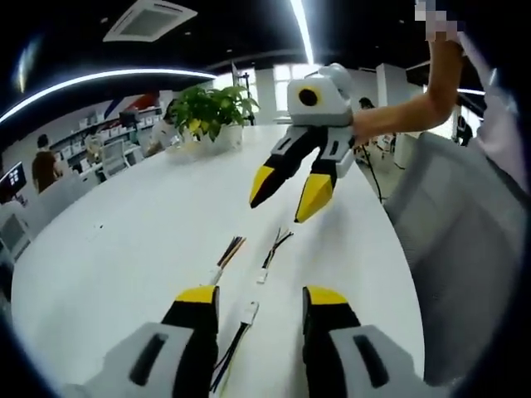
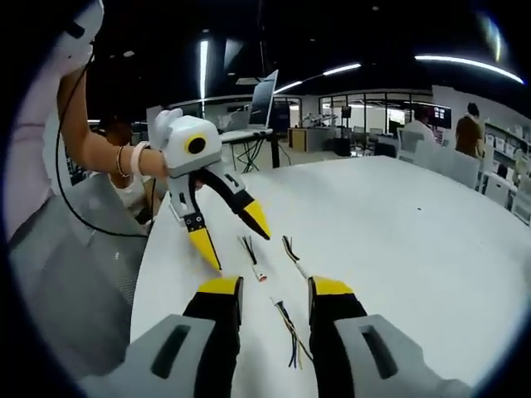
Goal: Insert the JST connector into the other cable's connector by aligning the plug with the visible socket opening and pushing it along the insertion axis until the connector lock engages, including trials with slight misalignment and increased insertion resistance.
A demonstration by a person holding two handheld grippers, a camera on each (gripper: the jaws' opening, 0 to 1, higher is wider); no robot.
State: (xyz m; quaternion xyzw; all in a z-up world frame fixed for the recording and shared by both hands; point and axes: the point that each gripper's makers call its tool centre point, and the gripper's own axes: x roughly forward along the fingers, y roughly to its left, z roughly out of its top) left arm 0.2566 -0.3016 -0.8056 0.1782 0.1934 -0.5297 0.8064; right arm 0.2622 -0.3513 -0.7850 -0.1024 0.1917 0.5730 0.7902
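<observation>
A white table (image 1: 124,240) stands in an open office with ceiling strip lights and a plant (image 1: 207,112). 3 short cables (image 1: 274,249) with white plugs lie on it, apart, none grasped. The left gripper (image 1: 253,319) and right gripper (image 2: 274,311) both hover released, jaws spread.

Left gripper (image 1: 253,303), right gripper (image 2: 274,288): jaws apart.

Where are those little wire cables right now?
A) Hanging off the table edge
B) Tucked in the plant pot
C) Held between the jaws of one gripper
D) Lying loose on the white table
D: three short cables lie flat on the white table, with both grippers open above them.
</observation>
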